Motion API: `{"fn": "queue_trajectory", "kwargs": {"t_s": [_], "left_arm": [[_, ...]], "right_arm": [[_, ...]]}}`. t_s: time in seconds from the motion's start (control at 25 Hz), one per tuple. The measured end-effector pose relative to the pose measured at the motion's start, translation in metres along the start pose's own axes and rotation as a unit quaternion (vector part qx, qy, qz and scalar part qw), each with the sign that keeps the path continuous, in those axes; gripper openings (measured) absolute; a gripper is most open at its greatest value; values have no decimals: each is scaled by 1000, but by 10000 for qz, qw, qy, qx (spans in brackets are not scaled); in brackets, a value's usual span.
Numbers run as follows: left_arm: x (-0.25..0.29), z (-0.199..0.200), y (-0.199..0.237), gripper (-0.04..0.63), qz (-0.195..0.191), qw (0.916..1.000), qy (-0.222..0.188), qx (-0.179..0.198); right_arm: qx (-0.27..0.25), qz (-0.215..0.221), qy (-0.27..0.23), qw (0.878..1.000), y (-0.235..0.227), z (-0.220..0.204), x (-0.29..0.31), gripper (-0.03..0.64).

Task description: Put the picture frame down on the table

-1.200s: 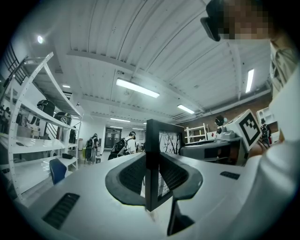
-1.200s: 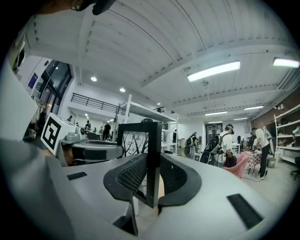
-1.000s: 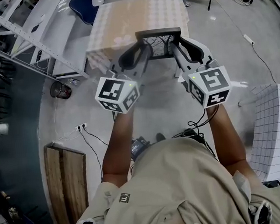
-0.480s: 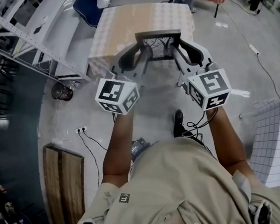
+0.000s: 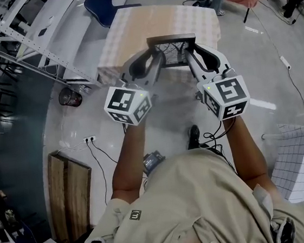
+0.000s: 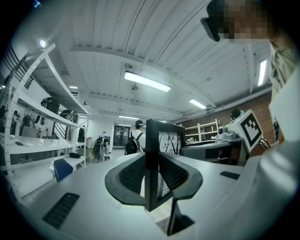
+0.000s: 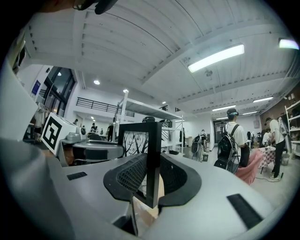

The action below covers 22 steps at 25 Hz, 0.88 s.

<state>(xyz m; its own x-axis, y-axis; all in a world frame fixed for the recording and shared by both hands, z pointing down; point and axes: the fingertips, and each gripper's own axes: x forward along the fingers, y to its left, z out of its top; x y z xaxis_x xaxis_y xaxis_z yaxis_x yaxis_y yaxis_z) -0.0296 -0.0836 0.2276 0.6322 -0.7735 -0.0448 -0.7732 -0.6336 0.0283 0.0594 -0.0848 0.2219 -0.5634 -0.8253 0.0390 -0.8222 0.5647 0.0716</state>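
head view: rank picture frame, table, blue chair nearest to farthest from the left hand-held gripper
1. picture frame, clamped in the left hand-held gripper
2. table, just below and ahead
3. blue chair, past the table's far left corner

The table (image 5: 131,33), under a checked cloth, stands on a grey floor. Above its near edge hangs the picture frame (image 5: 172,48), dark-rimmed and held clear of the cloth. The left gripper (image 5: 154,58) meets the frame's left side and the right gripper (image 5: 190,54) its right side, the person's bare forearms stretched behind them. A blue chair (image 5: 103,1) sits off the table's far-left corner. A dark round bin (image 5: 67,96) stands on the floor near its near-left corner.
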Motion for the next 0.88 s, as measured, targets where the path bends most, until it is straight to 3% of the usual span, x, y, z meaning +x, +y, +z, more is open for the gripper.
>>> {"fn": "queue_trajectory", "kwargs": {"t_s": [0.48,0.88], "left_arm": [[83,-11,16,86,200,9993,291,136],[120,-4,49,86,377,9989,223,173]], "right_arm": [[297,191,-30,9994,-77,-15,43,87],[194,350,-82,9992,-104,-9,87,87]]}}
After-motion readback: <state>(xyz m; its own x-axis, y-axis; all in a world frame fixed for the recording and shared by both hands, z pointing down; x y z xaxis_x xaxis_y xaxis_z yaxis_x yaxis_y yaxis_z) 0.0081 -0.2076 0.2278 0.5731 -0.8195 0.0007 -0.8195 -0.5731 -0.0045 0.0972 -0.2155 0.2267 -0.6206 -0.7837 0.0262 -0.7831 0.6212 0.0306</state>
